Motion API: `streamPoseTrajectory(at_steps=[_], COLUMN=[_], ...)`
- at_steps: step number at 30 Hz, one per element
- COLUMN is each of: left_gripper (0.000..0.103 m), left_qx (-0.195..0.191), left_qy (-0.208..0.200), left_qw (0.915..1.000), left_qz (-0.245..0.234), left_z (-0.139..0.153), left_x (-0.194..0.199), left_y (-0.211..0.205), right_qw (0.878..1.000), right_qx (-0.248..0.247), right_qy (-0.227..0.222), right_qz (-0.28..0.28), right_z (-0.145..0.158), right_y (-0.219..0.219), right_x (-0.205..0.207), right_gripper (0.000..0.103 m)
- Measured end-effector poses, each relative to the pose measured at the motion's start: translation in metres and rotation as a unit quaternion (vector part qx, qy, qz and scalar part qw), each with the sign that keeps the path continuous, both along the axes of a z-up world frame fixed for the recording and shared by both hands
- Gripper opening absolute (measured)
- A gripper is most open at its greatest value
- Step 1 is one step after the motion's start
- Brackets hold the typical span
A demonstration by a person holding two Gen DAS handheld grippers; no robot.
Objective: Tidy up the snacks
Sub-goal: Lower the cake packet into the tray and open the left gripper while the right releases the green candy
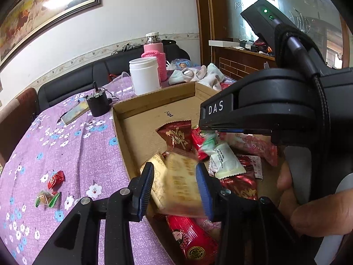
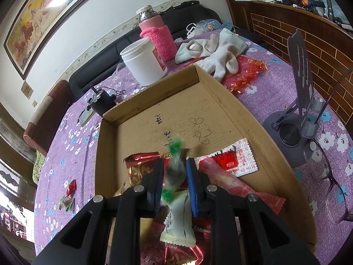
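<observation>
A cardboard tray (image 2: 220, 101) lies ahead of the right claw (image 2: 175, 184), with snack packets (image 2: 229, 163) piled in its near end. Beyond the tray stand a tub (image 2: 143, 61) and a flask (image 2: 156, 35), socks (image 2: 211, 48) to their right. Left of the left claw (image 1: 174, 187), outside the tray, two candies (image 1: 51, 190) lie on the tablecloth (image 1: 72, 145).

Bright daylight, glare on painting (image 1: 44, 6), held snacks motion-blurred, fisheye-warped edges.
</observation>
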State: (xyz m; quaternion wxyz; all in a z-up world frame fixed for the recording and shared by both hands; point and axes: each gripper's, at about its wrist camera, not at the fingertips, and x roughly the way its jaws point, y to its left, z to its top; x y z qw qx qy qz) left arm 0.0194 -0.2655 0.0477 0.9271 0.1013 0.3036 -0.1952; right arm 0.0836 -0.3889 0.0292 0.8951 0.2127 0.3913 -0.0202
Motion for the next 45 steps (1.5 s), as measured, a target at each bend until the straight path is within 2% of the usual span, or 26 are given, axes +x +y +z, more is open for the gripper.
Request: streamPoseTrajectory(at_steps=[1,5,9,15,21,45], left_gripper=[0.041,0.053,0.056,0.062,0.063,0.070], left_qx=[0.000,-0.002,-0.004,-0.006,-0.006,-0.007], left_qy=[-0.001,-0.006,-0.009,-0.011,-0.012,-0.012], left_qw=[1.0000,1.0000,1.0000,0.9999,0.9999,0.9999], left_qz=[0.000,0.002,0.002,0.004,0.005,0.006], left_z=[0.0002,0.0008,0.0009,0.0019,0.0017,0.0022], left_x=[0.0001,0.0000,-0.0003,0.0004,0.0022,0.0035], left_y=[0.0001,0.0020,0.0037,0.0058,0.0064,0.0088], right_qw=[1.000,1.000,1.000,1.000,1.000,1.000], right_qx=[-0.001,-0.001,0.000,-0.001,-0.002,-0.003], right_qy=[-0.001,-0.004,-0.006,-0.011,-0.012,-0.013], right_qz=[0.000,-0.003,-0.004,-0.005,-0.005,-0.006], right_z=[0.0006,0.0031,0.0044,0.0071,0.0080,0.0100], right_y=[0.0001,-0.0003,-0.0006,-0.0002,0.0002,-0.0001], right_x=[-0.0004,-0.0016,-0.0030,-0.0040,-0.0043,-0.0049], right_gripper=[0.020,0.020,0.026,0.027,0.030,0.030])
